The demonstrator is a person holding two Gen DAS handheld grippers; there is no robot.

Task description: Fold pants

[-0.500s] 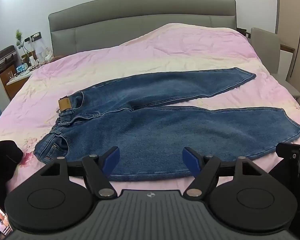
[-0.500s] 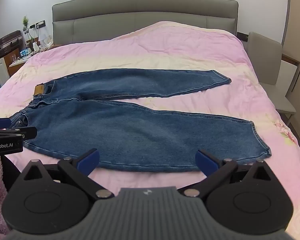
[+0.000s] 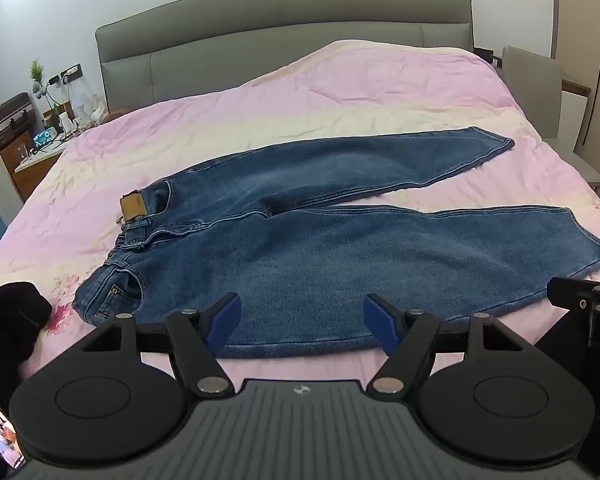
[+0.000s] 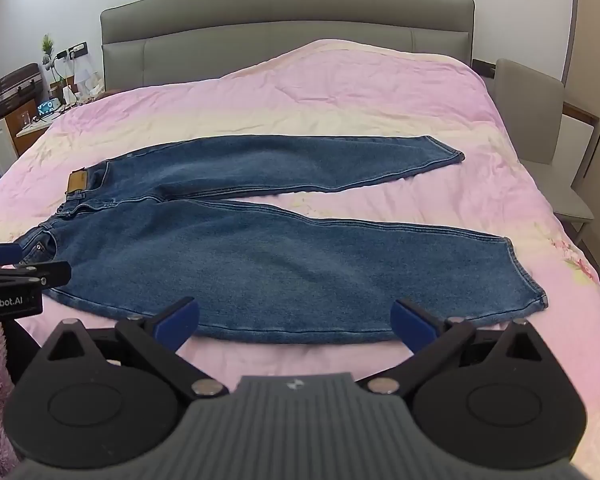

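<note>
Blue jeans (image 3: 320,248) (image 4: 260,256) lie flat on the pink bedspread (image 3: 340,92) (image 4: 340,92), waistband with a tan patch (image 3: 134,208) to the left, both legs spread to the right with a gap between them. My left gripper (image 3: 302,322) hovers open over the near edge of the near leg, nothing between its blue pads. My right gripper (image 4: 296,322) is open wide over the same near edge, further right, also empty. Each gripper shows at the other view's side edge.
A grey headboard (image 3: 284,36) stands at the far end. A cluttered nightstand (image 3: 40,148) is at the left, a grey chair (image 4: 540,128) at the right. A black object (image 3: 8,320) and a phone screen (image 3: 0,440) sit at the near left.
Both views have shifted only slightly; the jeans lie as before and both grippers stay open.
</note>
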